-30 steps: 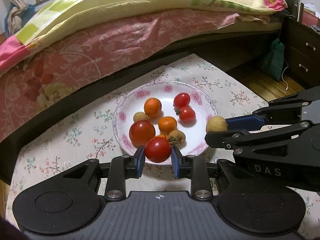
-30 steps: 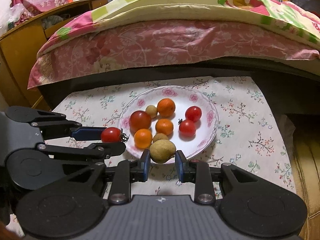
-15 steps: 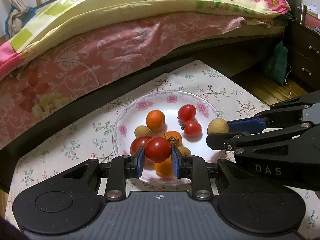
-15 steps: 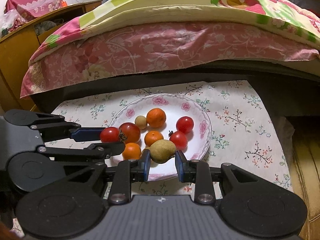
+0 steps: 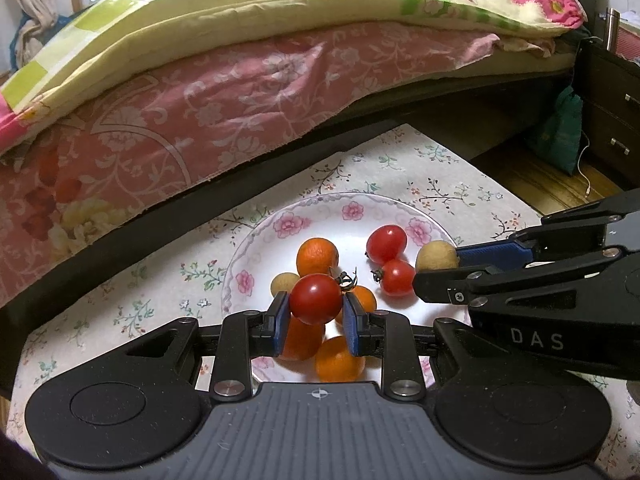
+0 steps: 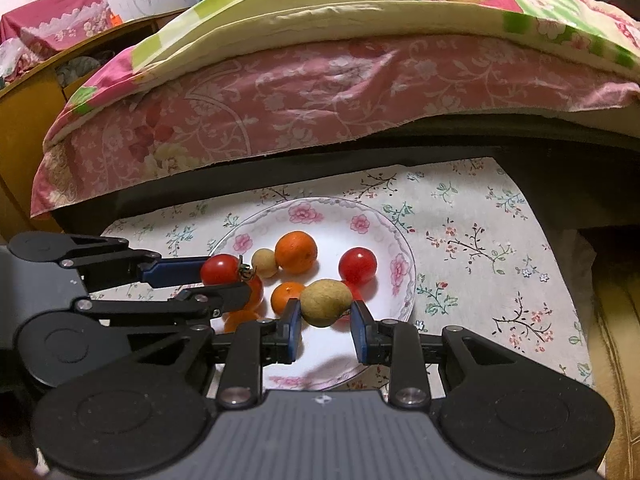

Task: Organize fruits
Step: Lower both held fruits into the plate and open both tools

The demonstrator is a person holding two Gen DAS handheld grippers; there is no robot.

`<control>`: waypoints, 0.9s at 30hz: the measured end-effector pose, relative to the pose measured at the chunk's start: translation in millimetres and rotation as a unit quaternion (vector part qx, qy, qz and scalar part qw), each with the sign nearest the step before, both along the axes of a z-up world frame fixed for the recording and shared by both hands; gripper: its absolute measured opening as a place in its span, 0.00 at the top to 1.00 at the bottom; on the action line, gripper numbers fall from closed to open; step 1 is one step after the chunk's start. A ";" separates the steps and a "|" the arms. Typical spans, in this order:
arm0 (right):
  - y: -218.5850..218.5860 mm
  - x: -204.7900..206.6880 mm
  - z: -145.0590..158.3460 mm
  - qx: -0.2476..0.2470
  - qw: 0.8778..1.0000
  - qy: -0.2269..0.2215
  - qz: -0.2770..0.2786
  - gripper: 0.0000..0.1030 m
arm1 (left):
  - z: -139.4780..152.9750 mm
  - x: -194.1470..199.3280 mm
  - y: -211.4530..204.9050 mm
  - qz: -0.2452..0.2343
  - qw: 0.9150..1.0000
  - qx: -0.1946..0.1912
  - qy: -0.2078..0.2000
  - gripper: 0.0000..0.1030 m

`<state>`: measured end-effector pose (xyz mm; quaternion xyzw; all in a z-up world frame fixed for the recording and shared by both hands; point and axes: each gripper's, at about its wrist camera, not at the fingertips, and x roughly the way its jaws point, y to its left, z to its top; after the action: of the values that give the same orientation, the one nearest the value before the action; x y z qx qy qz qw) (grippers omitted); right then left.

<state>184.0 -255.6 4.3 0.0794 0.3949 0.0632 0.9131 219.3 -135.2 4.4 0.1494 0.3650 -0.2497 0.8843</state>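
Note:
A white plate with pink flowers (image 5: 352,210) (image 6: 400,248) sits on a floral cloth and holds several tomatoes, oranges and small tan fruits. My left gripper (image 5: 316,316) is shut on a red tomato (image 5: 315,299) above the plate's near side; it also shows in the right wrist view (image 6: 221,269). My right gripper (image 6: 325,322) holds a tan pear-shaped fruit (image 6: 325,302) over the plate's front; its jaws look slightly wider than the fruit. That fruit shows in the left wrist view (image 5: 437,255) at the plate's right rim.
The floral cloth (image 6: 480,248) covers a low table in front of a bed with a pink sheet (image 5: 224,96). A dark dresser (image 5: 612,120) and a green bag (image 5: 558,132) stand at the right. A wooden cabinet (image 6: 28,112) stands at the left.
Both grippers have moved forward over the plate with their fruits. The right jaws have spread a little around the tan fruit.

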 end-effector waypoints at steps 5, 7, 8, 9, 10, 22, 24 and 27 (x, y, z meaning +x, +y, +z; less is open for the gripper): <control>-2.1 6.5 -4.8 0.001 1.000 0.002 -0.004 0.72 | -5.1 4.8 -1.2 0.000 1.000 0.003 -0.001 0.67; -2.6 9.1 -6.9 0.004 1.000 0.004 -0.004 0.72 | -7.0 6.9 -0.5 0.002 1.000 0.004 -0.001 0.67; -2.4 9.8 -7.6 0.003 1.000 0.004 -0.004 0.72 | -7.6 7.9 -0.1 0.002 1.000 0.004 -0.001 0.67; -1.9 11.3 -8.3 0.002 1.000 0.004 -0.004 0.72 | -8.2 9.1 0.2 0.003 1.000 0.004 -0.002 0.67; -1.7 12.0 -8.7 0.001 1.000 0.004 -0.004 0.72 | -8.6 9.9 0.3 0.003 1.000 0.005 -0.004 0.67; -2.2 27.6 -14.9 0.001 1.000 0.003 -0.005 0.72 | -12.4 20.3 -0.1 -0.004 1.000 0.010 -0.018 0.67; -3.1 29.0 -16.6 0.001 1.000 0.004 -0.006 0.72 | -14.1 20.8 -1.1 -0.007 1.000 0.014 -0.022 0.67; -4.1 31.0 -19.4 -0.001 1.000 0.007 -0.008 0.72 | -15.7 22.3 -1.2 -0.007 1.000 0.017 -0.024 0.67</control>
<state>215.0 -259.8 -15.1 0.0823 0.4011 0.0555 0.9107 241.7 -136.5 -11.4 0.1729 0.3469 -0.2465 0.8883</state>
